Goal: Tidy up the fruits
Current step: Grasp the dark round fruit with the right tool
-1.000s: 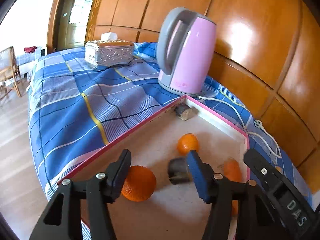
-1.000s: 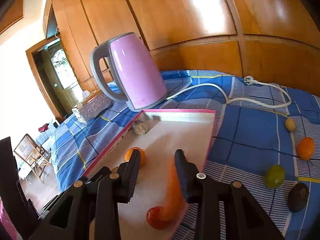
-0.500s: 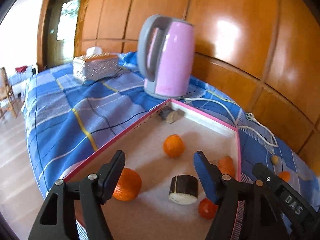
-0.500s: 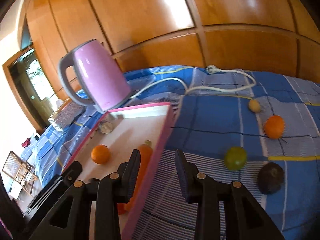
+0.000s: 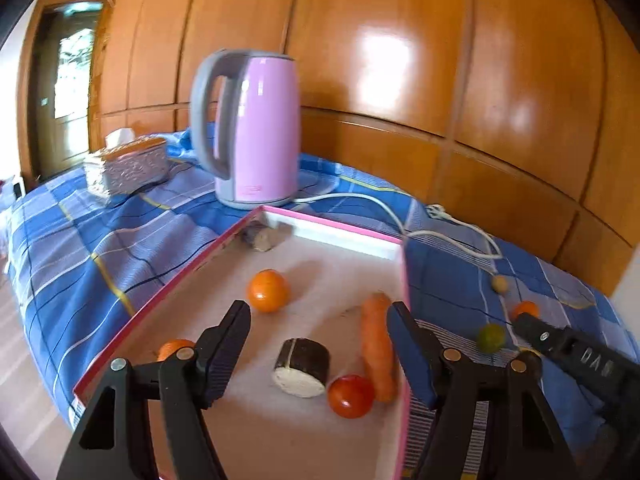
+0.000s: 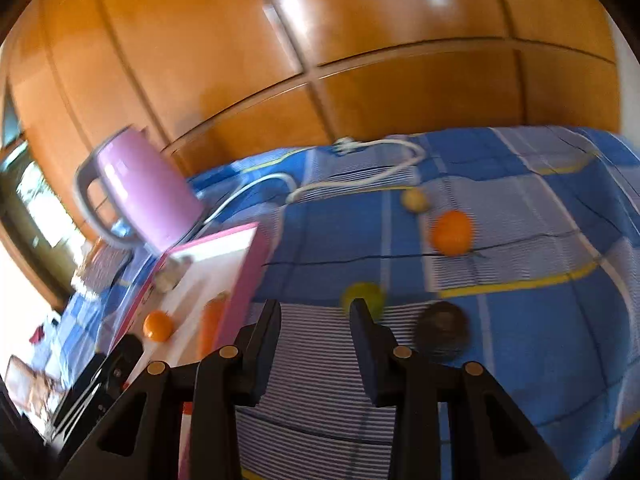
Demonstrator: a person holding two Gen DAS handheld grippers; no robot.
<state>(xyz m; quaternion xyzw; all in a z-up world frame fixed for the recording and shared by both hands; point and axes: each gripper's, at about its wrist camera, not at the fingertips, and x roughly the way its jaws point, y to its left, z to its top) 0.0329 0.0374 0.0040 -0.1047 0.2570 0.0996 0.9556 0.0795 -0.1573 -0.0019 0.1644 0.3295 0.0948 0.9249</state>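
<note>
A pink-rimmed tray (image 5: pixel 332 227) is seen lying on a blue checked cloth (image 5: pixel 120 240), just in front of a pink electric kettle (image 5: pixel 256 128) with a grey handle. Inside the tray several items are spread apart: an orange (image 5: pixel 267 291) near the middle, a carrot (image 5: pixel 376 344) lying along the right rim, a red tomato (image 5: pixel 351 396) touching the carrot's near end, and a dark-skinned cut piece with a white face (image 5: pixel 302 367) just beside the tomato. A second orange (image 5: pixel 173 348) is partly hidden behind the left finger of the left gripper (image 5: pixel 318 344), and a small brownish piece (image 5: pixel 262 237) is tucked into the far corner.

The left gripper is held above the tray with its jaws wide apart and nothing between them. The right gripper (image 6: pixel 315 330) is held over the striped part of the cloth to the right of the tray, its jaws also apart and empty; a green fruit (image 6: pixel 366 296) lies just beyond its right fingertip.

Outside the tray, on the cloth, more fruit is laid out: an orange fruit (image 6: pixel 452 232), a small yellowish one (image 6: pixel 415 199) just behind it, and a dark round one (image 6: pixel 442 330) near the green fruit. A white power cord (image 6: pixel 360 176) is looped behind them.

The letters "DAS" can be read on the black body at the right edge of the left wrist view (the rest of the marking is cut off). A small label on the kettle base is too blurred to be read. A patterned tissue box (image 5: pixel 128 166) is set to the left of the kettle.
</note>
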